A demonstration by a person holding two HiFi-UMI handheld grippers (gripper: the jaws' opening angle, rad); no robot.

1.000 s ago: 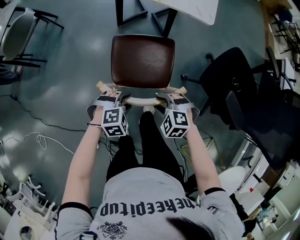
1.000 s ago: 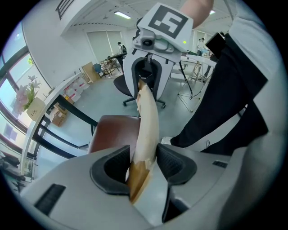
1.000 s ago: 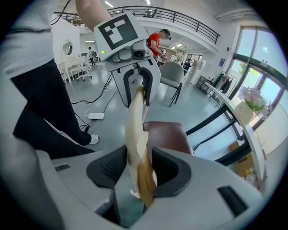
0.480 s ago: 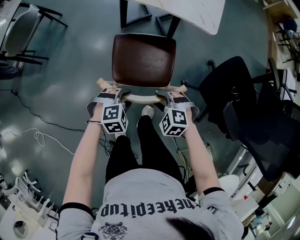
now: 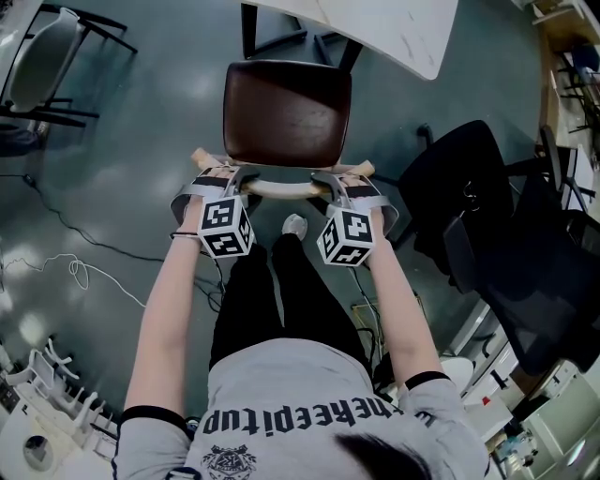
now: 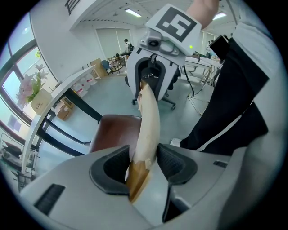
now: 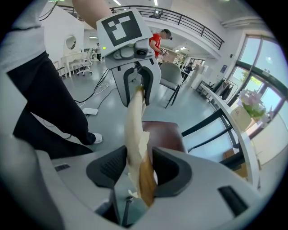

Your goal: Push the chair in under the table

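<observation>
— How are the forearms (image 5: pixel 173 300) held?
— Stretched forward, parallel. The left gripper (image 5: pixel 233 182) and right gripper (image 5: pixel 330 184) each pinch the pale backrest rail (image 5: pixel 281 190).
— And the chair (image 5: pixel 286 112)?
— Its seat front meets the table (image 5: pixel 403 28) edge.

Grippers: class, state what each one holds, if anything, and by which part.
Both hold the chair by its curved backrest: the left gripper clamps near its left end, the right gripper near its right end.
</observation>
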